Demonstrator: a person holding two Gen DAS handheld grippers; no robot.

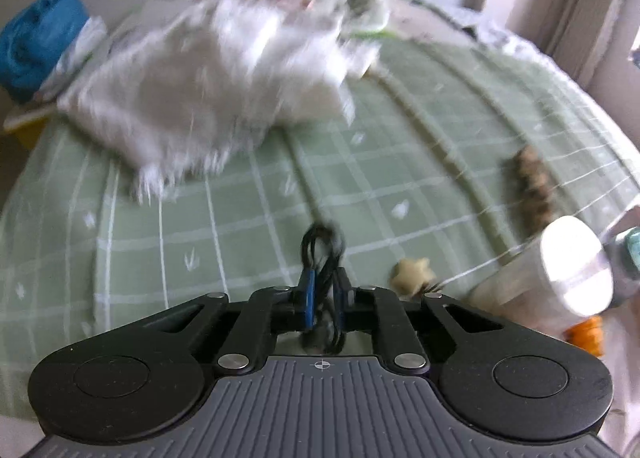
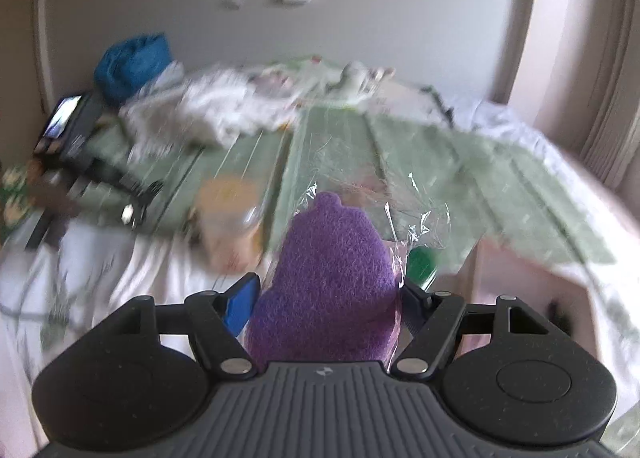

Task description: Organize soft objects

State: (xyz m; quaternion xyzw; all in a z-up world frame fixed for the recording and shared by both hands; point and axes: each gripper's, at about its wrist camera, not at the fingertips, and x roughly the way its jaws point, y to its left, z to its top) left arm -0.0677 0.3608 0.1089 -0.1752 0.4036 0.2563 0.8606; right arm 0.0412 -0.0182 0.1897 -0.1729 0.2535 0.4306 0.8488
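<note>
My left gripper is shut on a thin black looped cord, held above a green checked blanket. A fluffy white soft thing lies on the blanket ahead, blurred. My right gripper is shut on a purple fuzzy soft item in a clear plastic wrapper. A green item shows inside the wrapper. The green blanket and white fluffy thing lie beyond.
A blue bundle sits at the far left by the wall. A brown knobbly object and a small cream piece lie on the blanket at right. A white cylinder is at right. An orange blurred object and a dark device are at left.
</note>
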